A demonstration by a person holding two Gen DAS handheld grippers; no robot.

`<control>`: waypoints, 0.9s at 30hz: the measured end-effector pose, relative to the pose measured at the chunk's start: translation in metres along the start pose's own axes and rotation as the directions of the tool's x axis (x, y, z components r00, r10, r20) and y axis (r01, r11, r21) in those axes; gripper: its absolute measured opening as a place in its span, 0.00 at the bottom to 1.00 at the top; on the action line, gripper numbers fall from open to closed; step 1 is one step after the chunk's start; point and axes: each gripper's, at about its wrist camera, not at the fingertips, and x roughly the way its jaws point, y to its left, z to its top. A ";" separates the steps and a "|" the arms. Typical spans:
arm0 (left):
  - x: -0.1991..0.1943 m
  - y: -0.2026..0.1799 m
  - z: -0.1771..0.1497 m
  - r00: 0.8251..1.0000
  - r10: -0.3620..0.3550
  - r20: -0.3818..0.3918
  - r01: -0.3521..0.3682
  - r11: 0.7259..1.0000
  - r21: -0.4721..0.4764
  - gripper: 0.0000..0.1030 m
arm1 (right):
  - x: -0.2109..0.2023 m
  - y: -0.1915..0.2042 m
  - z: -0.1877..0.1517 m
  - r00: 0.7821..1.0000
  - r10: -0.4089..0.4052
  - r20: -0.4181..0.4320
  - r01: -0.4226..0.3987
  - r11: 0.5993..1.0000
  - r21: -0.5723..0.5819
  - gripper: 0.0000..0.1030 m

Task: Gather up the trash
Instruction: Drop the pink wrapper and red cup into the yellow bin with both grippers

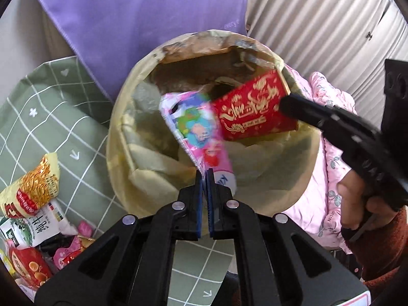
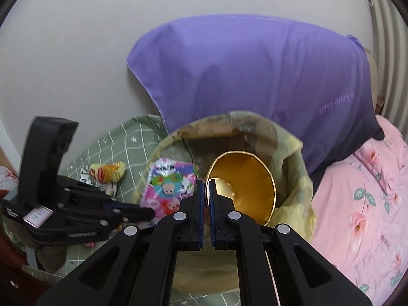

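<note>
A bin lined with a yellow bag (image 1: 142,132) stands on the bed; it also shows in the right wrist view (image 2: 293,173). My left gripper (image 1: 204,176) is shut on a pink cartoon wrapper (image 1: 196,127) and holds it over the bin's mouth; the wrapper also shows in the right wrist view (image 2: 165,188). My right gripper (image 2: 206,186) is shut on a red box with gold lettering (image 1: 255,107), whose gold inside (image 2: 244,183) faces the right wrist camera. The box is over the bin's right side.
More wrappers and a carton (image 1: 33,204) lie on the green grid cloth (image 1: 51,117) left of the bin. A purple pillow (image 2: 255,76) leans on the wall behind. A pink floral quilt (image 2: 357,216) lies to the right.
</note>
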 end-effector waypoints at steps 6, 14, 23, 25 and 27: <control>0.003 -0.001 0.003 0.999 0.031 0.009 -0.031 1.000 0.004 0.03 | 0.019 -0.007 -0.015 0.999 -0.031 -0.045 0.032 0.999 0.018 0.06; 0.007 0.007 0.034 0.998 0.034 0.047 -0.034 0.999 0.011 0.03 | 0.009 -0.005 -0.008 0.997 -0.073 0.000 0.073 0.997 -0.009 0.06; -0.033 0.036 0.020 0.985 -0.043 0.169 0.060 0.994 -0.091 0.41 | 0.005 0.000 -0.012 0.996 -0.085 -0.002 0.084 0.996 -0.036 0.08; -0.049 0.039 0.013 0.977 -0.008 0.215 0.034 0.993 -0.117 0.44 | 0.002 0.001 -0.012 0.996 -0.084 0.000 0.084 0.996 -0.039 0.09; -0.059 0.037 0.002 0.968 0.051 0.245 -0.015 0.989 -0.146 0.44 | -0.001 0.004 -0.011 0.997 -0.078 0.007 0.078 0.996 -0.043 0.20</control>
